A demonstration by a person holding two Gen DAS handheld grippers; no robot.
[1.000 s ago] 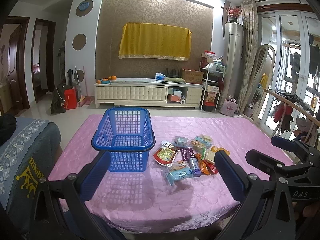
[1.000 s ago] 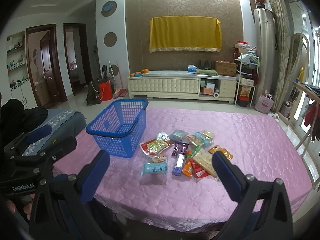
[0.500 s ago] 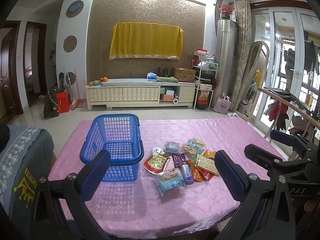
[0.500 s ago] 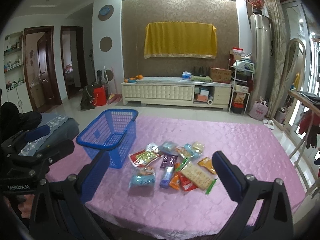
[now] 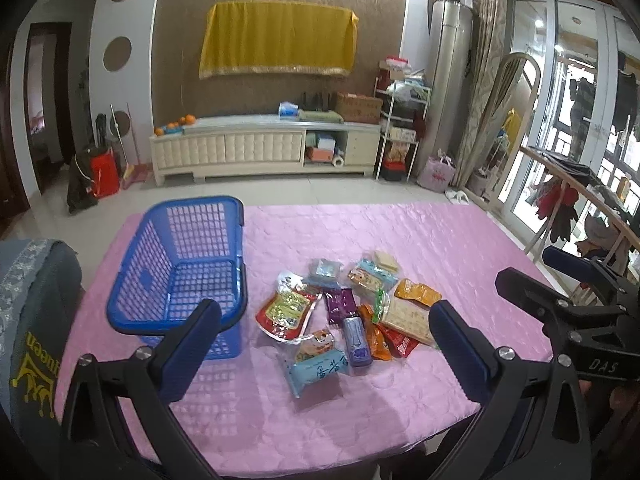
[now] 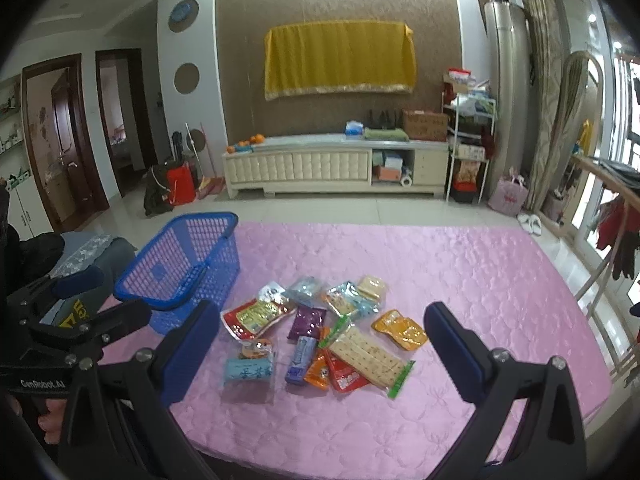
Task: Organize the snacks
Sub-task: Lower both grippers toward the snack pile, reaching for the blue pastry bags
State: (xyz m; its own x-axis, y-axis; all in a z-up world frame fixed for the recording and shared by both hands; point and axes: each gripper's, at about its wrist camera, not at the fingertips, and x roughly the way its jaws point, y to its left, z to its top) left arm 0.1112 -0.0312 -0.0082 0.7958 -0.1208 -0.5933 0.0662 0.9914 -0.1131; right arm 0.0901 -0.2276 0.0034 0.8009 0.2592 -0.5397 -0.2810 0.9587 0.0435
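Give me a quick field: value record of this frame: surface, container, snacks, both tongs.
surface: table under a pink quilted cloth
container: blue plastic basket, upright, nothing visible inside, left of the snacks
snacks: loose pile of packets on the cloth, beside the basket, none in it
nearest packet: light blue packet at the pile's near left edge
left tongs: open, holding nothing, above the near table edge
right tongs: open, holding nothing, facing the pile

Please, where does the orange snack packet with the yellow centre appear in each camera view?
Left wrist view: orange packet, right of centre, at the pile's right edge.
Right wrist view: orange packet, right of centre, the rightmost snack.
Shared landmark: blue basket, left of the pile.
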